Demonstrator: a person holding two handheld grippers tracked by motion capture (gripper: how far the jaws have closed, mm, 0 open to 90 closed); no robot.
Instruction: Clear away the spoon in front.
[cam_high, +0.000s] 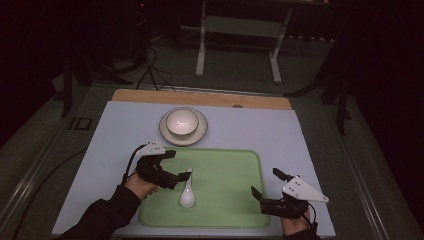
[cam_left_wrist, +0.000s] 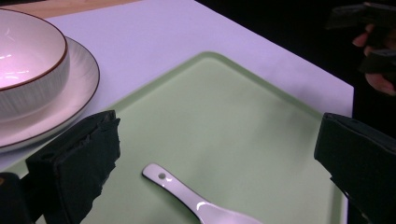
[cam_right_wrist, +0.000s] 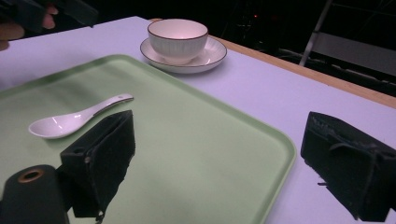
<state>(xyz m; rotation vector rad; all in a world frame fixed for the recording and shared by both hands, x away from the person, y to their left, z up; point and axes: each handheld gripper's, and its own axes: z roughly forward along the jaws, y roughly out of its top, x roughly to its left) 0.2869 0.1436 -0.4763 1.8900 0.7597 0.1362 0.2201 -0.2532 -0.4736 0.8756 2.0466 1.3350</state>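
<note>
On tray (cam_high: 225, 200), spoon (cam_high: 187, 195) (white), left gripper (cam_high: 181, 165) open

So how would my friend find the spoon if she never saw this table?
Look for the big pale green plastic tray on the light blue table cover. On the tray's left part lies a small white ceramic soup spoon, its handle pointing away toward the white bowl on its saucer. It is the one thing lying on the tray, just beside the left gripper and its open jaws.
</note>
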